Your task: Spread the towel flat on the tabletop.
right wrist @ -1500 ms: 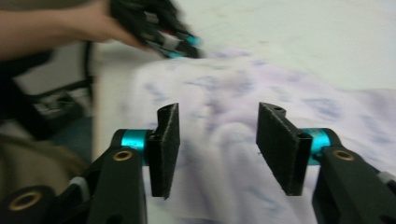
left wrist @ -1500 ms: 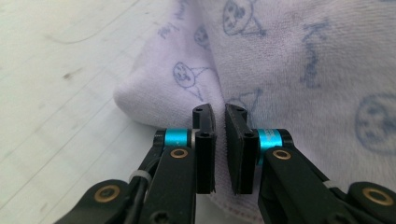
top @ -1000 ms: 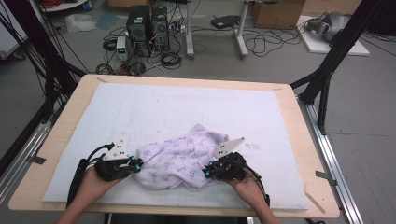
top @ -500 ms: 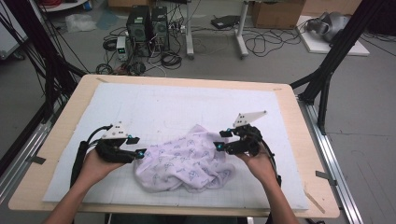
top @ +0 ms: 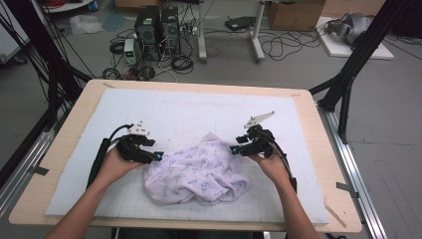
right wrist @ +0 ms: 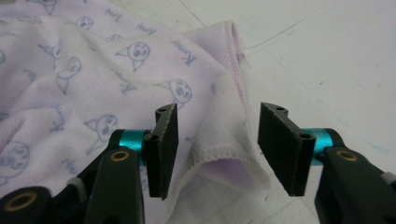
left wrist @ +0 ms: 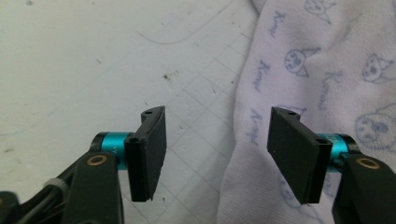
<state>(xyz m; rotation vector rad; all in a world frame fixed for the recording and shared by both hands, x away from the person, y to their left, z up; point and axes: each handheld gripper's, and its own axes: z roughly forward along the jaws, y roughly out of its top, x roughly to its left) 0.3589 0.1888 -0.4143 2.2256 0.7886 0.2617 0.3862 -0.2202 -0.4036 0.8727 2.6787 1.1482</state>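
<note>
I see one crumpled lilac cloth (top: 196, 172) printed with small cartoon faces, bunched at lower centre of the high view on the white mat (top: 189, 112). At its left edge my left gripper (top: 158, 156) stands wide, the cloth's hem (left wrist: 243, 140) between its jaws, nothing clamped. At right, my right gripper (top: 233, 149) also gapes wide, one stitched corner fold (right wrist: 224, 156) between its jaws, ungripped. Two grippers, one cloth
</note>
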